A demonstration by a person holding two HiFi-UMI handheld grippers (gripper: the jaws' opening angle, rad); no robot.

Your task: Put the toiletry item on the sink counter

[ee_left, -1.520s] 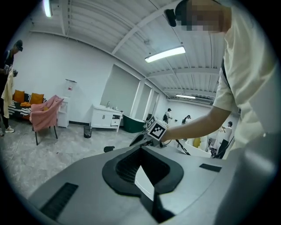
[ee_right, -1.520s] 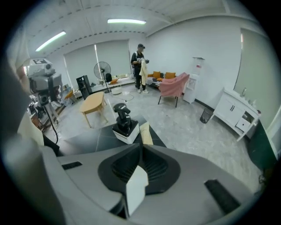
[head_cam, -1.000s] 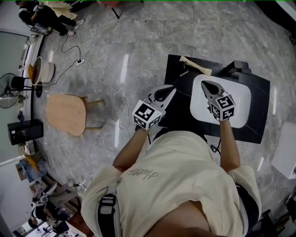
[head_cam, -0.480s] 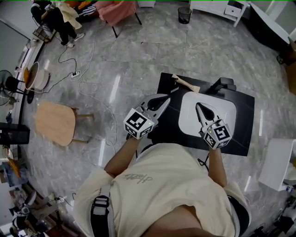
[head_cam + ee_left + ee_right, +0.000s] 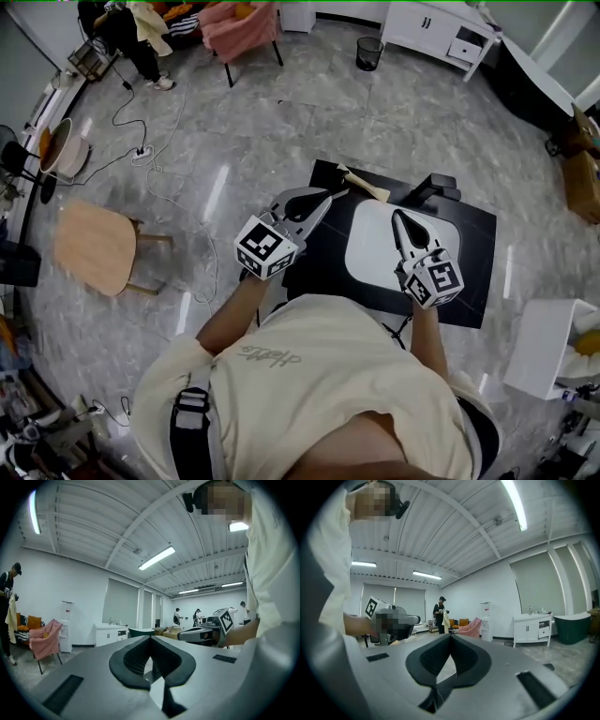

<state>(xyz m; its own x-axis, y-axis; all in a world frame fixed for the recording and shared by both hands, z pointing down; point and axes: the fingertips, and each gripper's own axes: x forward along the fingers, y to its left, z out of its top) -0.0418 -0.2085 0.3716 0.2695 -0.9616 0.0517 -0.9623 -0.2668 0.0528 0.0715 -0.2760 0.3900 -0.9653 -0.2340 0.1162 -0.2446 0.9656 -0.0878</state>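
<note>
A pale beige toiletry item lies on the back left corner of the black sink counter, beside the white basin. My left gripper hovers over the counter's left edge, just short of the item, shut and holding nothing. Over the basin my right gripper is also shut and empty. Both gripper views look level across the room: the left gripper sees the right one, and the right gripper sees the left one. Neither of them shows the counter.
A black faucet stands at the basin's back edge. A wooden stool and loose cables lie on the marble floor to the left. A white box sits right of the counter. A bin, white cabinet and another person are far off.
The head view has swung so the counter sits lower and further left in frame, with more of the room showing. Both grippers kept their pose over the counter, still shut.
</note>
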